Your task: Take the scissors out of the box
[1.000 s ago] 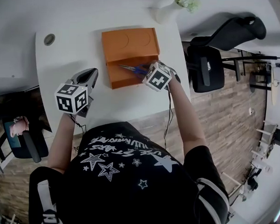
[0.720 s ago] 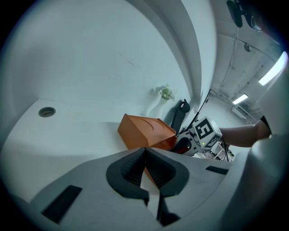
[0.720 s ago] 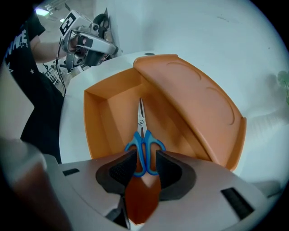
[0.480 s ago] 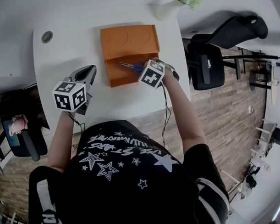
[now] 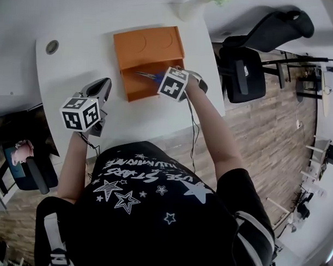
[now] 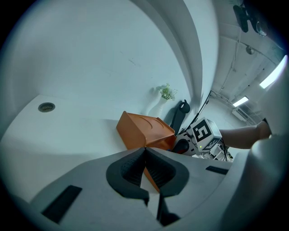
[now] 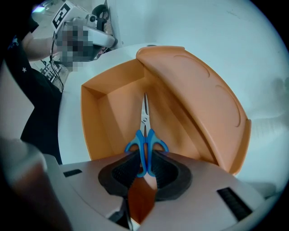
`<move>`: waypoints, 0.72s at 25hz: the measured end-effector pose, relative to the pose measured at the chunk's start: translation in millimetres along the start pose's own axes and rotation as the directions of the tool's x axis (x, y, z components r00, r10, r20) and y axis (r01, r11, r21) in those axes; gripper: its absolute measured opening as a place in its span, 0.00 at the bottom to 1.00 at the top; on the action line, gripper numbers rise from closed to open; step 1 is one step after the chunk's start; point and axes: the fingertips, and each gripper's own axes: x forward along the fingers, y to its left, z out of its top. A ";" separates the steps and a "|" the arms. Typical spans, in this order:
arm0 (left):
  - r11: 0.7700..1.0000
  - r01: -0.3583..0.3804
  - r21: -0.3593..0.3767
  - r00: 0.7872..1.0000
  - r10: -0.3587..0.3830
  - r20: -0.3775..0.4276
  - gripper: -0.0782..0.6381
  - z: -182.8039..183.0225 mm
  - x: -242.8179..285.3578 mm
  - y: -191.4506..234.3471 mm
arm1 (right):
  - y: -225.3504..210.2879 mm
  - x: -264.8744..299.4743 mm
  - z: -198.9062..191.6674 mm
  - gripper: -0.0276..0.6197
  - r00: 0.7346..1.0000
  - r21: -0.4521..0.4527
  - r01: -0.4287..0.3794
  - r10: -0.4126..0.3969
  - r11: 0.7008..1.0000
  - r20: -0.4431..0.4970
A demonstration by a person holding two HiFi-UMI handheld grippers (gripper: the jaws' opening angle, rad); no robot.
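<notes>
The right gripper (image 7: 145,168) is pointing down into the open orange box (image 7: 97,122), and its jaws are closing. The scissors (image 7: 144,133) are lying on the floor of the box tray. Their blue handle loops are sitting between the dark ribbed pads (image 7: 124,173), which are pressing in on the loops from both sides. The loop ends are reaching down into the narrow gap between the fingers, while the closed steel blades are pointing away from the gripper, along the tray towards its far wall. The lid (image 7: 198,90) is standing open beside the tray and tilting back.

In the head view, the right gripper (image 5: 160,79) is hanging over the box (image 5: 130,91), with the scissors (image 5: 145,75) showing just beside its marker cube.

The left gripper (image 6: 145,159) is hovering well apart from the box (image 6: 140,131), above the white table (image 6: 67,126). Its jaws are resting together with nothing between them. A white vase of flowers (image 6: 165,97) is standing behind the box.
</notes>
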 end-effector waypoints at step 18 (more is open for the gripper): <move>0.999 0.016 0.042 1.000 -0.016 0.007 0.13 -12.3 -21.9 -27.9 | 10.3 -36.4 -2.9 0.20 0.996 -0.102 0.093 -0.093 0.990 0.004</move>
